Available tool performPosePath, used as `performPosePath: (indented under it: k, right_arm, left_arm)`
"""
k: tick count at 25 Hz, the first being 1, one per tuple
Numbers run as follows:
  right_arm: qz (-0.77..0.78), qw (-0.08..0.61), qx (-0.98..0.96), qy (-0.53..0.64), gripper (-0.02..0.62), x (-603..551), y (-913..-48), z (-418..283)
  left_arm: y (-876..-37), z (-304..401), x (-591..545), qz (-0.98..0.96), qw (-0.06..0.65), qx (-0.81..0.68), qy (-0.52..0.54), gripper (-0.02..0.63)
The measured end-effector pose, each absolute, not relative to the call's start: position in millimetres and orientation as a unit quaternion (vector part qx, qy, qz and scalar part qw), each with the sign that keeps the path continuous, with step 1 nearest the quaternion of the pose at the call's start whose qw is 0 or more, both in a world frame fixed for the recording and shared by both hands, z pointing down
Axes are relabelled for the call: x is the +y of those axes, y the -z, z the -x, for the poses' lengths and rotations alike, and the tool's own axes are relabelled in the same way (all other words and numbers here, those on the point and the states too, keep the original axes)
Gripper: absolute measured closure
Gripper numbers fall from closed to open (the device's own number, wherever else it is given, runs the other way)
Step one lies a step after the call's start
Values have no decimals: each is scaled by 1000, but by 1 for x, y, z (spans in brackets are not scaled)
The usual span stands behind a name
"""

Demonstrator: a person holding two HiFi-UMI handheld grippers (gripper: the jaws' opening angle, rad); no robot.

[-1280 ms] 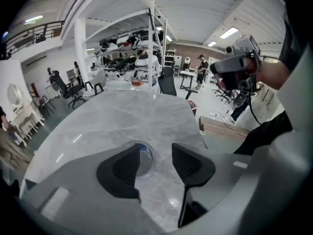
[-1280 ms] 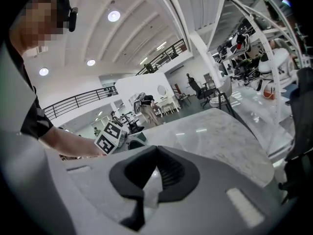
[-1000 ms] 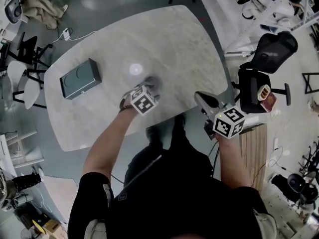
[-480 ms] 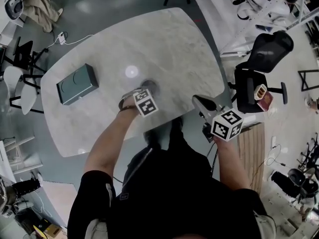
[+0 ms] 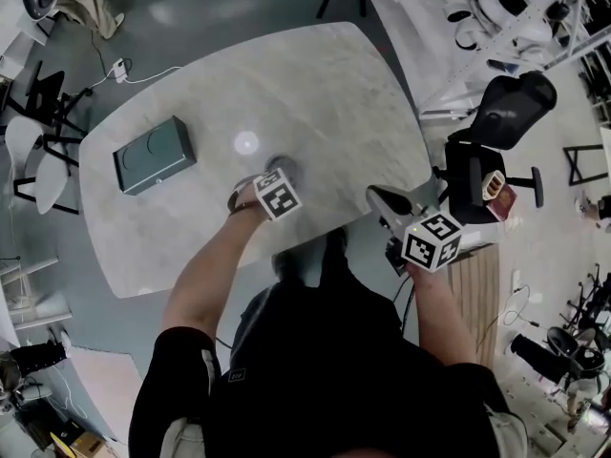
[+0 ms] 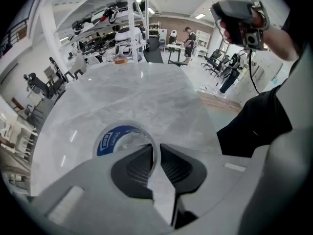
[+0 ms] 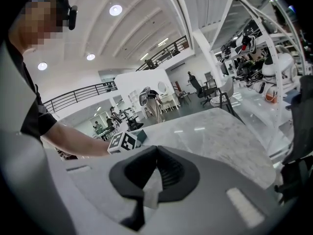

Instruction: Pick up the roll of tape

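Two pairs: left tongs (image 6: 155,148), wide before, just clamping tape roll (image 6: 113,137); right tongs (image 7: 156,153) together.

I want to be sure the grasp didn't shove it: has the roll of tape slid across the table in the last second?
No. The roll of tape keeps its place to the right of the grey box on the table.

Left tongs (image 6: 156,148), just closing, pinch the tape (image 6: 110,141); right tongs (image 7: 155,153) shut.

Open-plan robotics lab or workshop: metal shelving (image 6: 122,31) loaded with white robot parts, black swivel chairs (image 5: 511,108) beside a marble-topped table (image 5: 325,93), mezzanine railing (image 7: 78,96), polished grey floor (image 5: 220,8).
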State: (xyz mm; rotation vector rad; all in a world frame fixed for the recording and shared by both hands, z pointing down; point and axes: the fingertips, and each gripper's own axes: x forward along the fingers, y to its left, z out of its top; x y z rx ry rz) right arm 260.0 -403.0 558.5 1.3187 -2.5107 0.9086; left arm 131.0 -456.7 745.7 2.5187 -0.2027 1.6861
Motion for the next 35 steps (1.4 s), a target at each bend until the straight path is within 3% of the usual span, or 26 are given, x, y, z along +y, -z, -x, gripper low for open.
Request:
performPosePath:
  k: [14,21,29,35]
  right_arm:
    - [-394,103,-875,-260,592,-394,-516,-137]
    - [-393,96,-888,-217,592,-411,-474,-110]
    - [-344,97,-914,-193,592,-414,-456,-74]
    - [-317,106,-930,-154,592,-404,-444,-96]
  left_arm:
    - [-643,22,-464,-861,119,-236,-435,552]
    - [-585,89,-442,-874,132,-301,-358,552]
    - [-538,136,-414,-872,126,-359,-309,552]
    - [-498,135,-403,-869,130,-390,-274,552]
